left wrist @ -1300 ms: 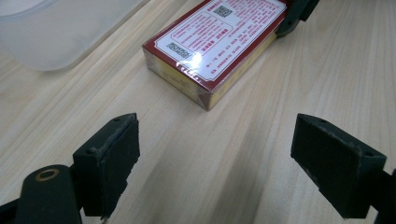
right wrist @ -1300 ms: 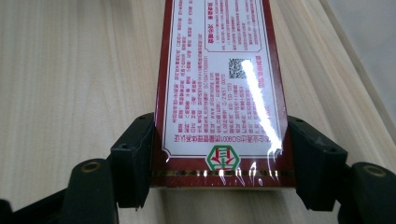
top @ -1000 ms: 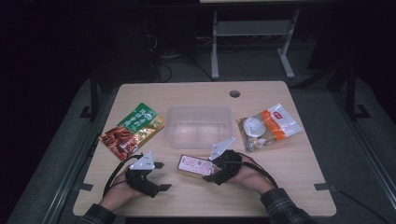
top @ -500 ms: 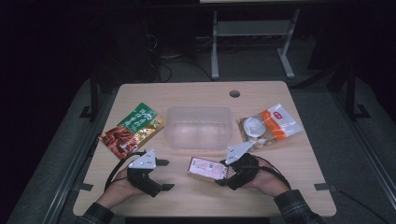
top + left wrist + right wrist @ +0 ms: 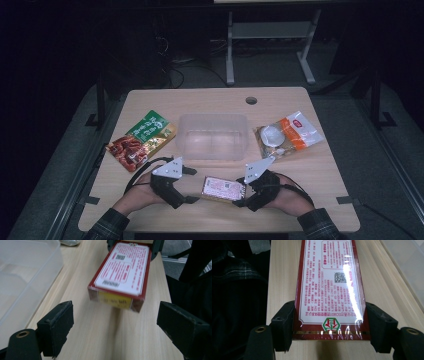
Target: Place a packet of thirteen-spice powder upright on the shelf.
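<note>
Right gripper view cuts off the far end of the red box (image 5: 329, 287); its right gripper (image 5: 331, 328) fingers clamp the box's long sides. High view: the box lies lengthwise between both grippers, near the bench (image 5: 320, 175) front edge. The left gripper (image 5: 122, 327) fingers gape, clear of it.

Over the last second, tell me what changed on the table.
The right gripper, shut on the red cellophane-wrapped box, drew it from mid-table toward the person. The left gripper stays open beside it. Clear plastic tub and both snack packets unmoved.
</note>
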Action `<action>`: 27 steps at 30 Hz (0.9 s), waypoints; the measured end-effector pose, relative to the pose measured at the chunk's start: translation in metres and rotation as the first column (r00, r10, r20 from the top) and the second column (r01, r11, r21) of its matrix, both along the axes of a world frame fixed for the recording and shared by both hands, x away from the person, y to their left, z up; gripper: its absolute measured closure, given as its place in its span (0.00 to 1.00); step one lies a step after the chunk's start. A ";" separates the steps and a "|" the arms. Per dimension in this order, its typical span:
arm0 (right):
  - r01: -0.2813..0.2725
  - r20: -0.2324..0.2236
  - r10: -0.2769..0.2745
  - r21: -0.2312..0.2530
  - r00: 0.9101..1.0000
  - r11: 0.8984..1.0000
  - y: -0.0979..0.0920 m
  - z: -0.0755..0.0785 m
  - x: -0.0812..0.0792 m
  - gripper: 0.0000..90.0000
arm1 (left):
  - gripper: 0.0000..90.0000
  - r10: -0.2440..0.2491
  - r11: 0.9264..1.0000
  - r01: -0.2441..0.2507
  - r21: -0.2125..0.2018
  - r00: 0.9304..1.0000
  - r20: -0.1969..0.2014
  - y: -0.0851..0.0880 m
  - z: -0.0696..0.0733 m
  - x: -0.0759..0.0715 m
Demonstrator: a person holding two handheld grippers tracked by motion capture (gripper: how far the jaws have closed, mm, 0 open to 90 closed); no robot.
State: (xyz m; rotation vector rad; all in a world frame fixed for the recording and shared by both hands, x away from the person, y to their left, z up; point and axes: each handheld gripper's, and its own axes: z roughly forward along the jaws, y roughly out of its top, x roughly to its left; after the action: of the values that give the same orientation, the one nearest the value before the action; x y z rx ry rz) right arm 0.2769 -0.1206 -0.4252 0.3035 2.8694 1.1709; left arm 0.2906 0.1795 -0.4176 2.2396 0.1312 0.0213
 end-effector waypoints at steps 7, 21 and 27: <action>-0.025 0.005 0.025 0.011 1.000 1.000 0.003 0.002 -0.001 0.35 | 0.15 -0.052 0.999 0.052 0.010 0.999 -0.002 -0.017 -0.001 0.000; -0.097 0.021 0.097 0.027 0.995 0.995 0.011 0.003 -0.004 0.35 | 0.16 -0.120 0.991 0.122 0.046 0.992 -0.046 -0.034 -0.008 -0.003; -0.098 0.025 0.097 0.032 0.995 0.995 0.011 0.003 -0.004 0.35 | 0.16 -0.126 0.991 0.127 0.051 0.991 -0.036 -0.033 -0.008 -0.003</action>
State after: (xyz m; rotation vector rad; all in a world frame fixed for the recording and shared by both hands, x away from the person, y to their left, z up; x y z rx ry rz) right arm 0.2728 -0.1095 -0.4221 0.1505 2.8768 1.2295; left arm 0.2875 0.1462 -0.4261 2.2977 0.0062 -0.0817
